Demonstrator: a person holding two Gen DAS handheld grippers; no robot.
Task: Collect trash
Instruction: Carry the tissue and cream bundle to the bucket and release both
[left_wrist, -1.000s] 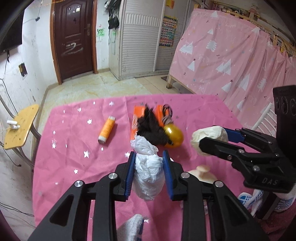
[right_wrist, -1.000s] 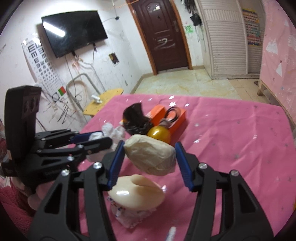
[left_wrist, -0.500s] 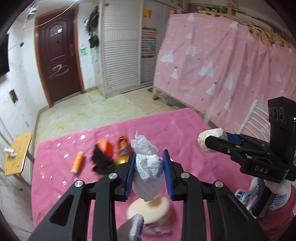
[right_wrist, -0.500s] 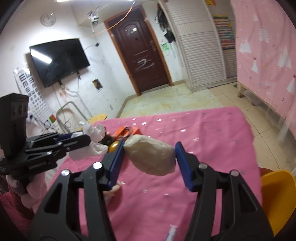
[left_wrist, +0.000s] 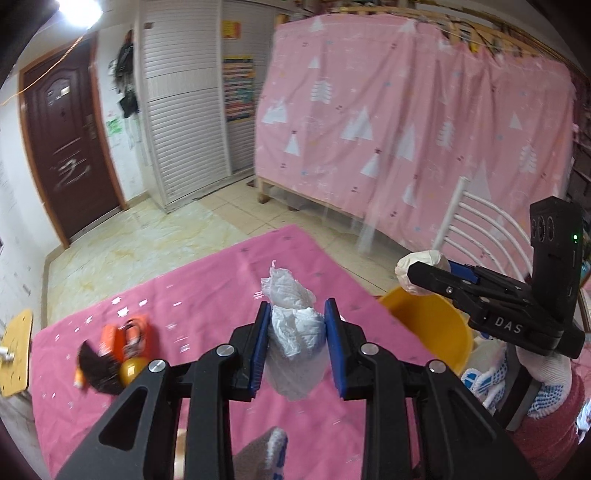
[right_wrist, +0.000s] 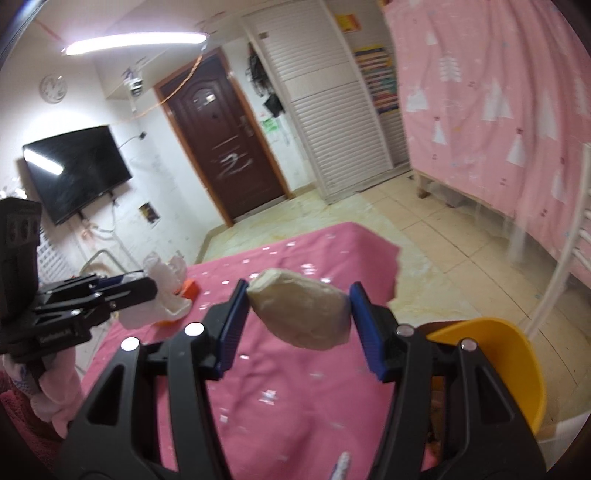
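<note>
Pink-clothed bench (left_wrist: 207, 295) below, pink curtain behind. From the left wrist: left tongs (left_wrist: 297, 334) clamped on a crumpled white bag (left_wrist: 295, 332), held up off the bench. Right tongs (left_wrist: 424, 271) to the right, gripping a cream wad (left_wrist: 417, 264) above a yellow bin (left_wrist: 432, 325). Orange box (left_wrist: 110, 338) and gold ball (left_wrist: 131, 369) far left on the cloth.

From the right wrist: right tongs (right_wrist: 299, 308) pinching the wad (right_wrist: 301, 314) mid-air, yellow bin (right_wrist: 495, 354) just right. Left tongs (right_wrist: 146, 280) at left, closed on the bag (right_wrist: 162, 291).
</note>
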